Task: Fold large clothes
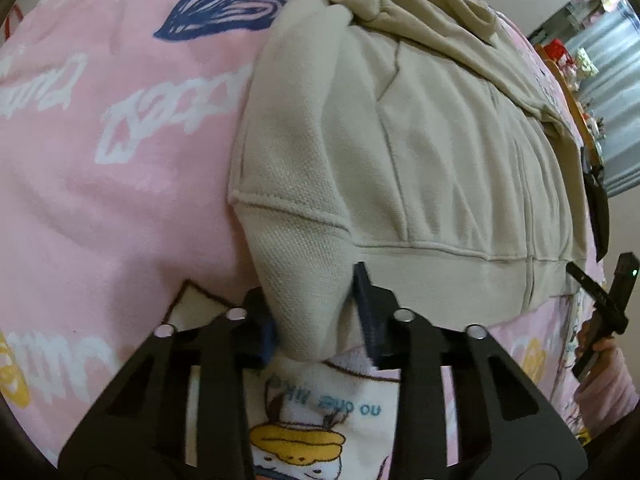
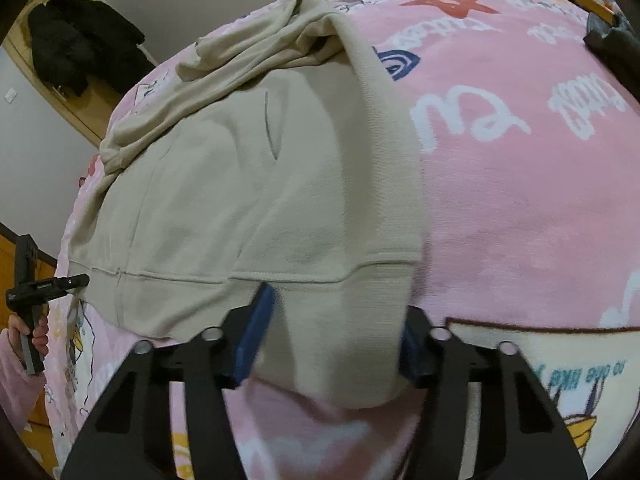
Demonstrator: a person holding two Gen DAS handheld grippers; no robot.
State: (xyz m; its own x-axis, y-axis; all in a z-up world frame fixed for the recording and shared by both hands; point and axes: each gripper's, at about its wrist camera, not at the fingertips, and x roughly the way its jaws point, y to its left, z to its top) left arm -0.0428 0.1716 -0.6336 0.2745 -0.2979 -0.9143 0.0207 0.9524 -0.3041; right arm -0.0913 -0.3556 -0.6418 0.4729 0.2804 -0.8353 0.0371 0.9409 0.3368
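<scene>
A beige hoodie (image 1: 420, 152) lies on a pink printed blanket (image 1: 100, 152), its hem band nearest me, its sleeves and hood bunched at the far end. My left gripper (image 1: 316, 320) is shut on the hem's left corner, fabric bunched between its blue pads. The hoodie also shows in the right wrist view (image 2: 240, 200). My right gripper (image 2: 332, 340) holds the hem's right corner between its pads and lifts it slightly. The right gripper shows in the left wrist view (image 1: 600, 304) and the left gripper in the right wrist view (image 2: 44, 284).
The pink blanket (image 2: 520, 200) covers the whole surface around the hoodie. A black coat (image 2: 76, 44) hangs on a wooden door at the far left. Shelves with small items (image 1: 576, 64) stand at the far right.
</scene>
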